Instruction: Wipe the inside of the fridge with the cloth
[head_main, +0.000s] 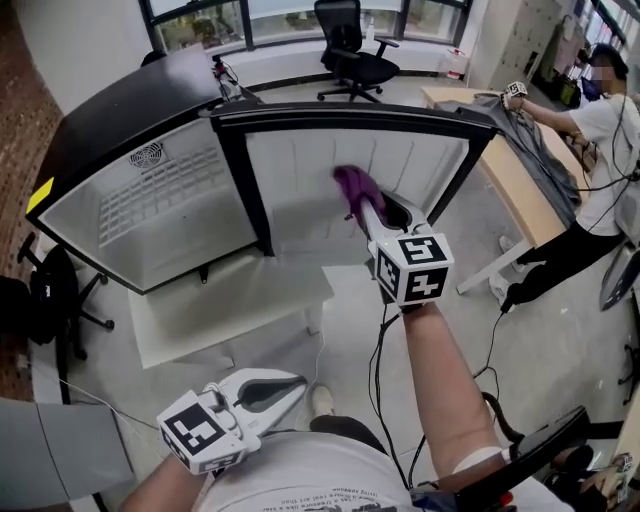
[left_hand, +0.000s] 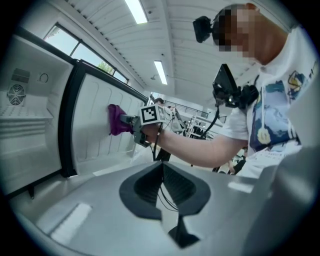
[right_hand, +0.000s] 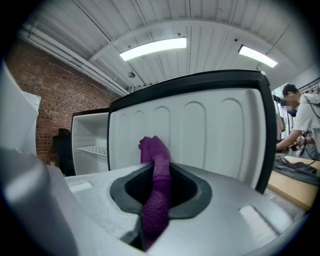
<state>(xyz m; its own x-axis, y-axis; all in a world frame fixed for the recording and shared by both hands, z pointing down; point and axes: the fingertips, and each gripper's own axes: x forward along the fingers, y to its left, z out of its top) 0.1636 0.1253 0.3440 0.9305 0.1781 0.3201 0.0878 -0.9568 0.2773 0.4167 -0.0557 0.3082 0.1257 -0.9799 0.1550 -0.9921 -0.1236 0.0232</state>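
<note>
A purple cloth (head_main: 352, 185) is pinched in my right gripper (head_main: 366, 207), which is shut on it. The cloth's bunched end is at the white ribbed inner panel (head_main: 320, 165) of the fridge's open door; whether it touches the panel I cannot tell. The fridge's white interior (head_main: 150, 210) with a wire shelf lies to the left of the black door frame. In the right gripper view the cloth (right_hand: 156, 170) runs up between the jaws. The left gripper view shows the cloth (left_hand: 116, 120) and the right gripper (left_hand: 131, 121) at the door. My left gripper (head_main: 296, 384) hangs shut and empty near my waist.
A black office chair (head_main: 352, 50) stands behind the fridge. To the right, a person (head_main: 600, 130) handles dark fabric on a wooden table (head_main: 520, 185). Another black chair (head_main: 50, 290) is at the left. A cable (head_main: 380, 370) hangs down from my right gripper.
</note>
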